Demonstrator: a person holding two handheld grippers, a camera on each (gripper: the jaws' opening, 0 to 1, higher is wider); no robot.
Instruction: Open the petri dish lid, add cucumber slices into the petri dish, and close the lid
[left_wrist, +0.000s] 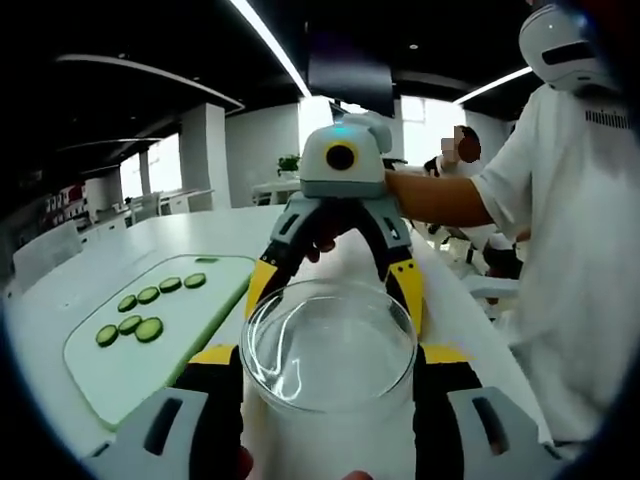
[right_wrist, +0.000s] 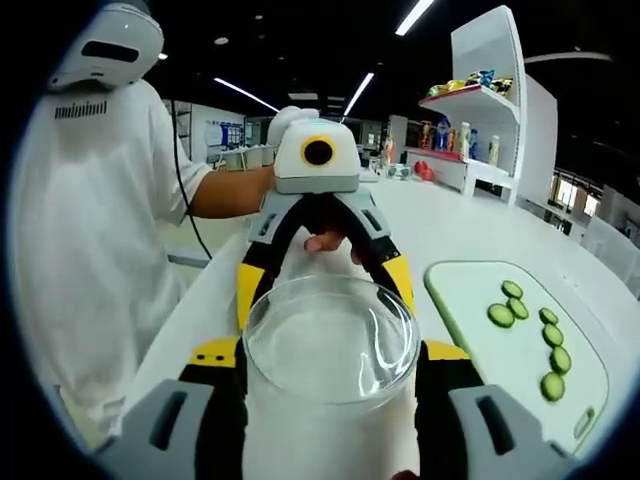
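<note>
Left gripper (left_wrist: 330, 365): jaws spread wide, one yellow-tipped jaw on each side of the clear petri dish (left_wrist: 330, 345), pressing against its wall. Right gripper (right_wrist: 330, 365): same arrangement from the opposite side, its jaws also parted to the dish's width and closed against its rim. In the left gripper view the right gripper (left_wrist: 340, 215) faces the camera from beyond the dish; in the right gripper view the left gripper (right_wrist: 318, 210) does likewise. Whether lid and base are already separated cannot be told; the glass appears empty.

The dish sits between the two tools above a white table (left_wrist: 60, 310). A pale green cutting board (left_wrist: 120, 375) lies on the table beside the dish, well apart from it, carrying cucumber slices (left_wrist: 148, 328) in two short rows. The opposing gripper blocks the table beyond the dish.

A person in a white shirt (right_wrist: 80, 240) stands at the table edge. White shelving with coloured items (right_wrist: 470, 110) stands in the background.
</note>
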